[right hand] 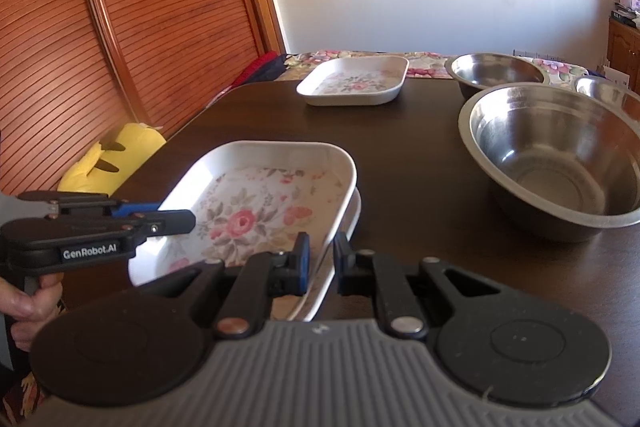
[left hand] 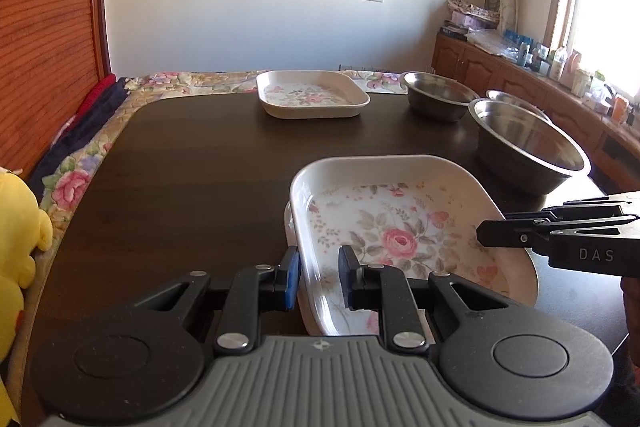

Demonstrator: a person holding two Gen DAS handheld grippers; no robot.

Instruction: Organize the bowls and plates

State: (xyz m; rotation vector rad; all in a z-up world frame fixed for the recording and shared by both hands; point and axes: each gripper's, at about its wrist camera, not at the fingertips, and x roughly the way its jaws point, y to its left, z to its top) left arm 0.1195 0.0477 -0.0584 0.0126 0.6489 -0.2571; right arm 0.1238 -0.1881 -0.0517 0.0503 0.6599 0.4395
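A square floral plate [left hand: 400, 231] sits nested on another one whose rim [left hand: 289, 227] shows beneath it, at the near side of the dark table [left hand: 180, 187]. My left gripper [left hand: 319, 277] straddles the top plate's left rim; the jaws look closed on it. My right gripper [right hand: 321, 263] straddles the same plate's [right hand: 248, 211] right rim, jaws close around it. A third floral plate [left hand: 312, 95] sits at the far side. Three steel bowls stand at right: a big one [left hand: 528, 143], one behind it [left hand: 438, 95] and a third [left hand: 516, 99] partly hidden.
A yellow plush toy [left hand: 16, 235] lies off the table's left edge on a floral cover [left hand: 76, 179]. A wooden slatted door [right hand: 120, 27] stands to the left. A cluttered wooden cabinet [left hand: 540, 71] runs along the right wall.
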